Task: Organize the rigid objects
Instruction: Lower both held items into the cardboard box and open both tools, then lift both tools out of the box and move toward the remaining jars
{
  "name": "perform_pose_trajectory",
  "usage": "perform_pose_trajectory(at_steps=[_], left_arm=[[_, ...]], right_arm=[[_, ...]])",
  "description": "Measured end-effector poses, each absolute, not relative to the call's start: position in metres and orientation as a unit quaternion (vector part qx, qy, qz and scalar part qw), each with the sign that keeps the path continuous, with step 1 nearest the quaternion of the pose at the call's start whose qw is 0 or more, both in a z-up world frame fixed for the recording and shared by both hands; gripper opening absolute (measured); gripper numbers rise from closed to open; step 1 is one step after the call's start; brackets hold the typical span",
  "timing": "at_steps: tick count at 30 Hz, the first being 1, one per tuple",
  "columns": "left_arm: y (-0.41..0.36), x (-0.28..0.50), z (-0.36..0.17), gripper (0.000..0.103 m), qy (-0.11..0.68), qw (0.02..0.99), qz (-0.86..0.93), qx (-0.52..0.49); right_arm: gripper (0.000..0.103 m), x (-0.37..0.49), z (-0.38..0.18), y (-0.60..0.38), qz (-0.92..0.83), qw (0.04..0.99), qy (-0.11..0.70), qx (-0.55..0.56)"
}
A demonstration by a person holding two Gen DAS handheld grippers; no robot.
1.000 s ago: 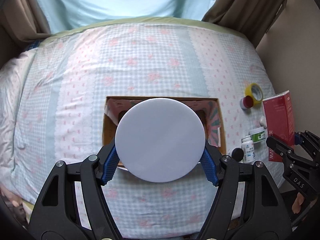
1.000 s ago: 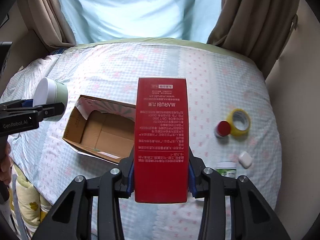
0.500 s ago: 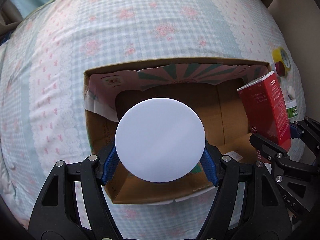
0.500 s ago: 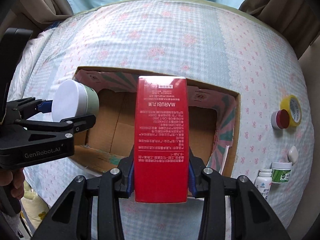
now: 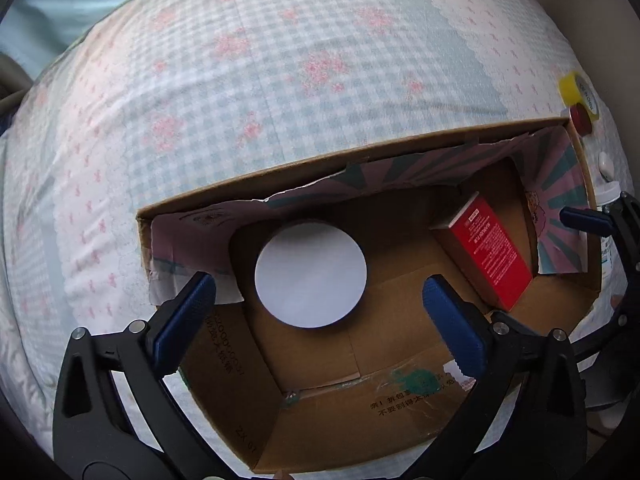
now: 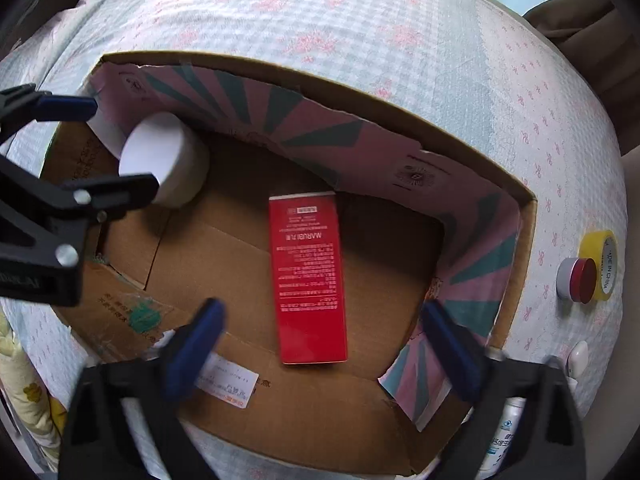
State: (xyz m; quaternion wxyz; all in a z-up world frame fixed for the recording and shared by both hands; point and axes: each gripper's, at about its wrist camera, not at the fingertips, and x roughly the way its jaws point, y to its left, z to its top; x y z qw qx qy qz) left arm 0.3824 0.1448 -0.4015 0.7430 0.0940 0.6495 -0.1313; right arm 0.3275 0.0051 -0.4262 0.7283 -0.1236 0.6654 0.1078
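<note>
A cardboard box [image 5: 400, 420] was seen lying open on a bed [image 5: 280, 80] covered with a checked, pink-flowered quilt. Its inner walls were lined with pink and teal patterned paper.

The left hand-held gripper [image 5: 320, 308] was held over the box with its blue-padded fingers [image 5: 186, 312] spread wide apart and nothing between them. Below it, a round white-lidded jar [image 5: 311, 273] was set on the box floor near the far left corner, close to the lined wall. In the right wrist view the same jar [image 6: 168, 162] was shown partly behind the black frame of the left hand-held gripper.

The right hand-held gripper [image 6: 320, 344] was likewise released, its fingers [image 6: 452, 344] parted and empty above the near edge of the box [image 6: 320, 432]. A red carton [image 6: 306, 278] printed with white text was laid flat on the box floor, roughly in the middle, well apart from the jar and touched by neither finger. In the left wrist view the carton [image 5: 486, 254] was seen towards the right side of the box.

Outside the box, on the quilt to the right, a yellow tape roll [image 6: 602, 264] was found with a small red-capped container [image 6: 576, 280] just beside it. A small white object [image 6: 578, 354] and a white bottle [image 6: 504, 440] were placed nearer the right hand-held gripper, partly hidden by its frame.
</note>
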Motion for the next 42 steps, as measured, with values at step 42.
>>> perform_pose_trajectory(at_steps=[42], left_arm=[[0.151, 0.265, -0.19, 0.103, 0.564, 0.821, -0.085, 0.032]], right_arm=[[0.103, 0.226, -0.229, -0.045, 0.066, 0.801, 0.593, -0.055]])
